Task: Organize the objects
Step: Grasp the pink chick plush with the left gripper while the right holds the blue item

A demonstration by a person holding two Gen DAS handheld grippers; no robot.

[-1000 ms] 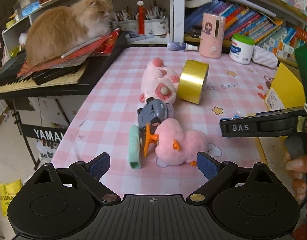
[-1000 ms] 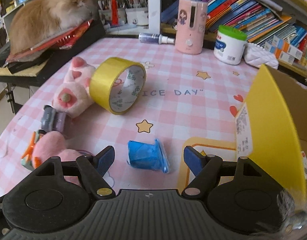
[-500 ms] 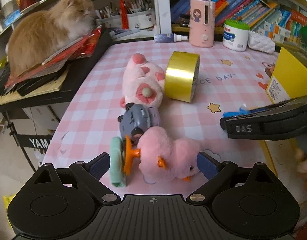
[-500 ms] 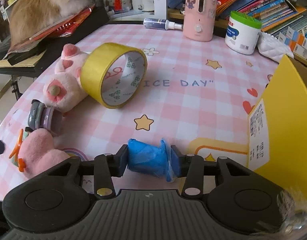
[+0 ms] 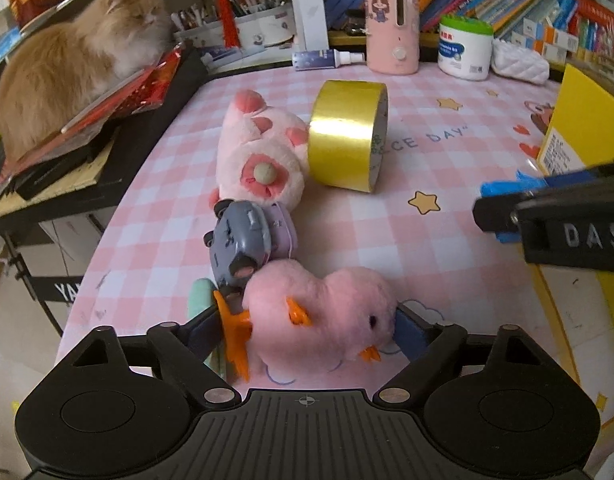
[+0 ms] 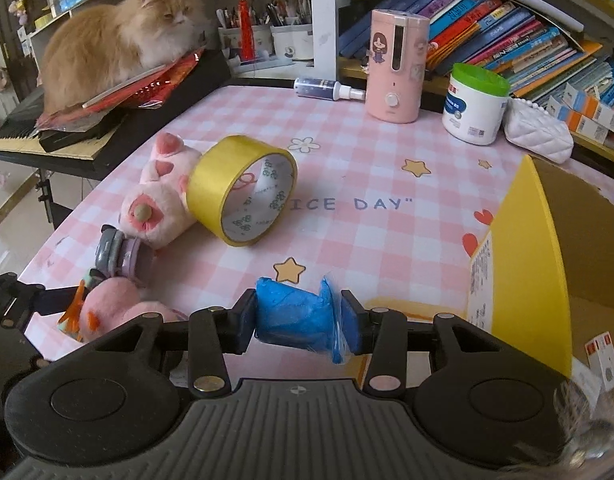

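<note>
A pink plush chick (image 5: pixel 327 312) with orange feet lies on the pink checked tablecloth (image 5: pixel 447 248). My left gripper (image 5: pixel 307 332) straddles it, jaws closing, with a pad close at each side of the plush. My right gripper (image 6: pixel 299 320) is shut on a blue plastic-wrapped roll (image 6: pixel 295 316) and holds it just above the cloth. The left wrist view shows that roll (image 5: pixel 499 190) at the right edge. Beyond the chick lie a grey and purple toy (image 5: pixel 243 240), a pink paw plush (image 5: pixel 259 160) and a yellow tape roll (image 5: pixel 343 136).
An open yellow cardboard box (image 6: pixel 539 260) stands at the right. A cat (image 6: pixel 119 44) sits on papers over a keyboard at the left. A pink dispenser (image 6: pixel 395 68), white jar (image 6: pixel 473 108), spray bottle (image 6: pixel 327 89) and white pouch (image 6: pixel 535 136) line the back.
My left gripper moved forward and down around the chick, and its jaws narrowed. My right gripper closed on the blue roll and raised it slightly off the cloth.
</note>
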